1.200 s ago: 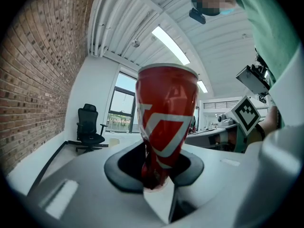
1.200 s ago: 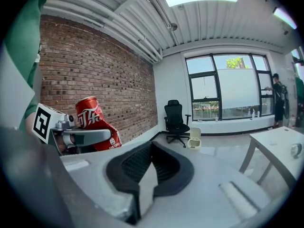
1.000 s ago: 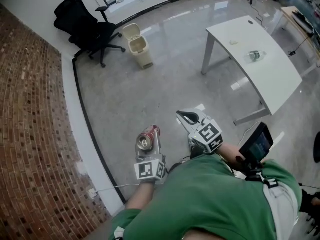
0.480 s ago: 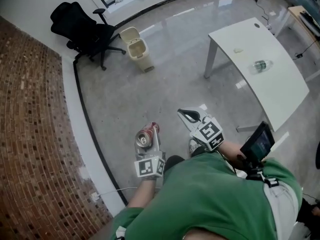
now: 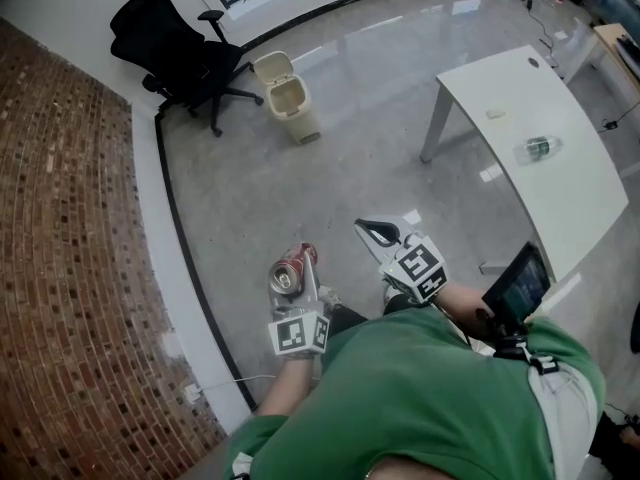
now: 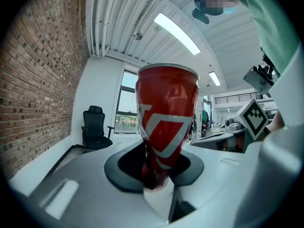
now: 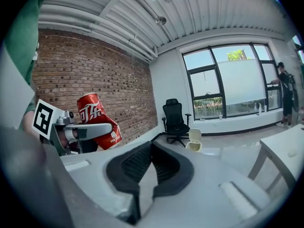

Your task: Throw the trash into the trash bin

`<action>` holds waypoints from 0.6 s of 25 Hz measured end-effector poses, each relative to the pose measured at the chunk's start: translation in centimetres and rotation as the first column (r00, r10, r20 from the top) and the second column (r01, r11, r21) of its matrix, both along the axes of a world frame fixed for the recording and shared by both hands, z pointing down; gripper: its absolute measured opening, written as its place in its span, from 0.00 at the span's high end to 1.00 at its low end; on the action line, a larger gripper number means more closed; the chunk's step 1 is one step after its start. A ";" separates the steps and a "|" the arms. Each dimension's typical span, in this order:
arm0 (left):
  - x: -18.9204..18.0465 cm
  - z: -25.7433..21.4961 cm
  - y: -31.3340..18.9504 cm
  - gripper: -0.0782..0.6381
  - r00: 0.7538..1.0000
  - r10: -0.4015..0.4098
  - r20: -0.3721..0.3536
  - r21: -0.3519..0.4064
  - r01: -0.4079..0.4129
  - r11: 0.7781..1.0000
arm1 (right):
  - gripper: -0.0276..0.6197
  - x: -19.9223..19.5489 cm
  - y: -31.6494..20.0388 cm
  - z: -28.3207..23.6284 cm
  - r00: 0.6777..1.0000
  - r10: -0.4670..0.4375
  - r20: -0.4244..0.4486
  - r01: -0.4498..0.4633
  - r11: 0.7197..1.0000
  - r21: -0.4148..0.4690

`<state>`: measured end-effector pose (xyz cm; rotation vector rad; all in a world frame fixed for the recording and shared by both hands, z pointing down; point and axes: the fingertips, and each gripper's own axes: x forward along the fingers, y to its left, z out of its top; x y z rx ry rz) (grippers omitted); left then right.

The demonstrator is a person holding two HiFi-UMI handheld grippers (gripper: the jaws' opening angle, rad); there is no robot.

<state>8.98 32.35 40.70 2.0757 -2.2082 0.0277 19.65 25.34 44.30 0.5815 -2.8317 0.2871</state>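
Left tool [image 5: 298, 278] clamped on red can [image 6: 167, 108], held over the grey floor [image 5: 330, 188]. Right tool [image 5: 376, 232] at the can's 3 o'clock, jaws together, nothing in them. Trash bin [image 5: 288, 93] well apart at the can's 12 o'clock, lid up, black office chair [image 5: 180, 53] at bin's 9 o'clock. White worktop [image 5: 575, 203] at 2 o'clock, bottle [image 5: 538, 149] lying on it
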 end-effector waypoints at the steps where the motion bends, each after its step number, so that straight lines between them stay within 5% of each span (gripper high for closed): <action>1: -0.7 0.0 -0.3 0.75 1.000 0.001 -0.002 0.003 -0.001 1.000 | 0.95 -0.7 -0.2 -0.1 1.000 -0.001 -0.003 0.001 1.000 0.005; 15: -13.7 -1.2 -3.5 0.75 0.992 0.129 -0.015 0.039 -0.128 0.991 | 0.95 -13.8 -2.3 -2.3 0.995 0.102 -0.005 -0.101 0.992 0.074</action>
